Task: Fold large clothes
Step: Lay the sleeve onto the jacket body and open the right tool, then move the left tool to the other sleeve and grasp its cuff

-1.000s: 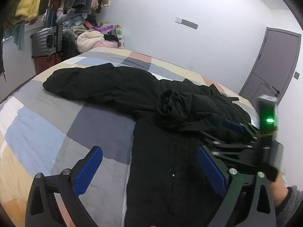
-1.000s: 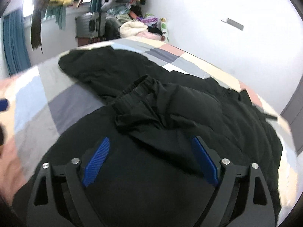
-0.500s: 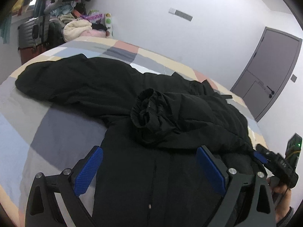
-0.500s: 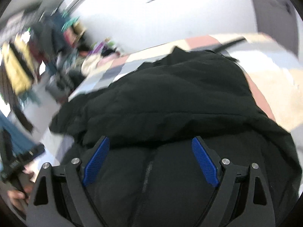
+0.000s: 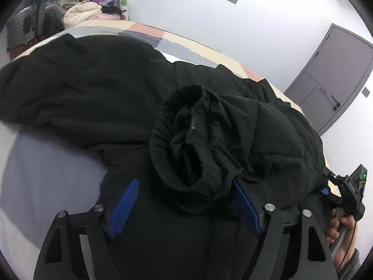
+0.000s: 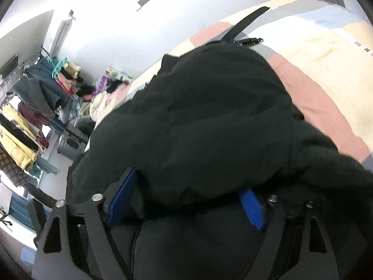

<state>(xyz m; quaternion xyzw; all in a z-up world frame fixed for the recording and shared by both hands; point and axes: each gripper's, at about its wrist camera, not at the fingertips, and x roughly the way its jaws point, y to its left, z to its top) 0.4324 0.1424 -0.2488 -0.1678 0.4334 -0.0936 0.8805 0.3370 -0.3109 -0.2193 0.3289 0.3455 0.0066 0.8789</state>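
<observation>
A large black jacket [image 5: 105, 88] lies spread on the patchwork bed [image 5: 46, 163]. One sleeve is folded across its body, and the sleeve's cuff [image 5: 186, 144] sits just in front of my left gripper [image 5: 186, 207]. The left gripper is open, with the cuff's lower edge between its blue pads [image 5: 123, 207]. My right gripper [image 6: 186, 200] is open over the jacket [image 6: 198, 116], with a bulge of black cloth lying between its pads [image 6: 121, 198]. The right gripper also shows in the left wrist view [image 5: 345, 193] at the jacket's right edge, held by a hand.
A rack of hanging clothes [image 6: 23, 121] and a grey suitcase [image 6: 72, 140] stand past the far end of the bed. A pile of clothes and bags [image 5: 84, 11] sits at the bed's far corner. A grey door [image 5: 335, 77] is on the right wall.
Both grippers have moved forward and down onto the jacket. The left one closed in on the sleeve cuff. The right one swung to the jacket's right side, and cloth now lies between its pads.
</observation>
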